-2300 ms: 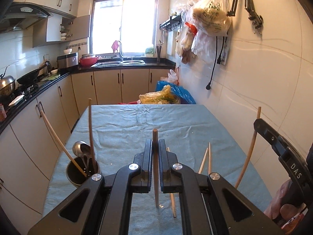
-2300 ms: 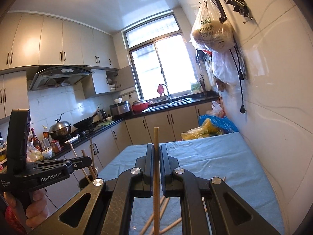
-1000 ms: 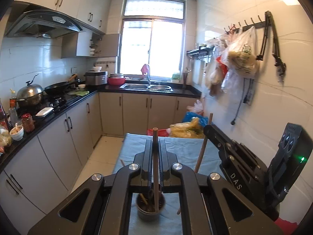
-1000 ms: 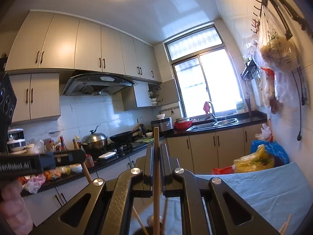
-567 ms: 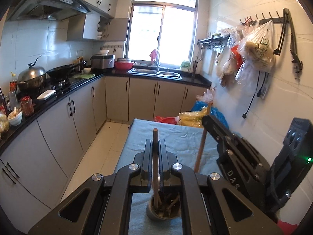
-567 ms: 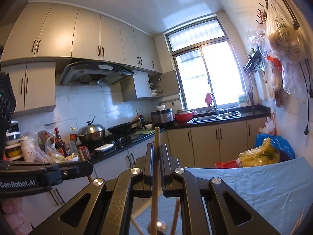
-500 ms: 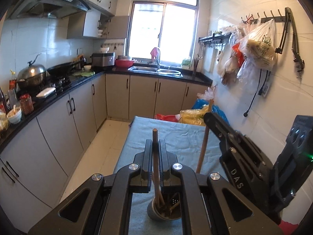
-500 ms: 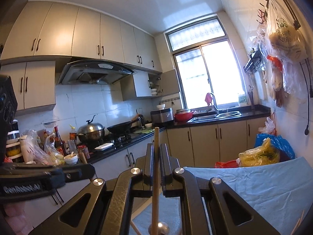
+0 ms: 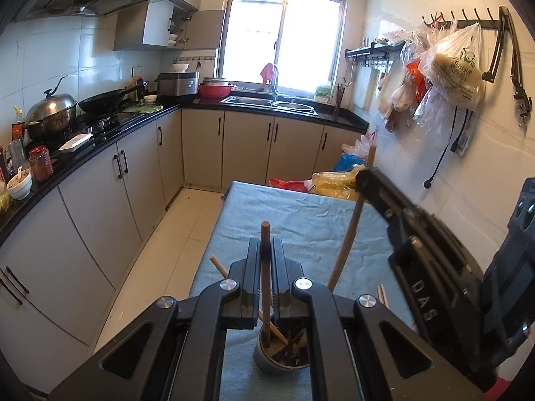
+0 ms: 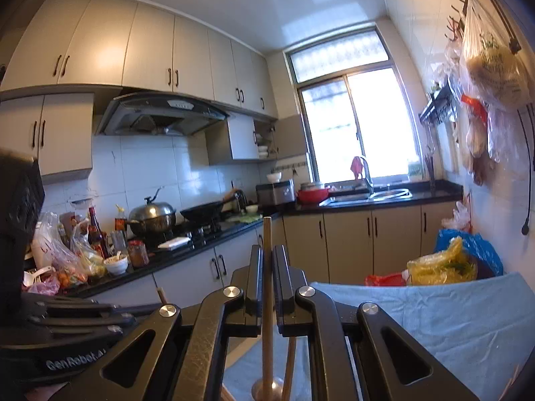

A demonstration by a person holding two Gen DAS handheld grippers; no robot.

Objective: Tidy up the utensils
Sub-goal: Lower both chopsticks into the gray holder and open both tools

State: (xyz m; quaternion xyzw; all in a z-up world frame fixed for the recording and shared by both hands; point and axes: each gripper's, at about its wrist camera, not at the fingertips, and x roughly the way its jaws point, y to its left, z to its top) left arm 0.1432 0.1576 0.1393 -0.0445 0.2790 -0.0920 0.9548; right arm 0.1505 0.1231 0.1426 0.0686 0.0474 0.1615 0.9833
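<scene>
My left gripper (image 9: 265, 260) is shut on a dark wooden chopstick (image 9: 265, 287) whose lower end stands inside a grey metal utensil cup (image 9: 280, 357) on the blue tablecloth (image 9: 301, 220). The cup holds several chopsticks. My right gripper (image 10: 266, 267) is shut on a light wooden chopstick (image 10: 266, 314) that points down beside a metal spoon bowl (image 10: 267, 388). In the left wrist view the right gripper (image 9: 431, 250) holds its chopstick (image 9: 351, 230) slanted towards the cup.
Loose chopsticks (image 9: 382, 295) lie on the cloth right of the cup. Kitchen cabinets (image 9: 100, 197) and a counter with pots run along the left. Plastic bags (image 9: 337, 183) sit beyond the table's far end. The tiled wall (image 9: 468, 180) is on the right.
Both grippers rose from the table and moved left over the cup. In the last second the left chopstick's end went down into the cup and the right one came closer.
</scene>
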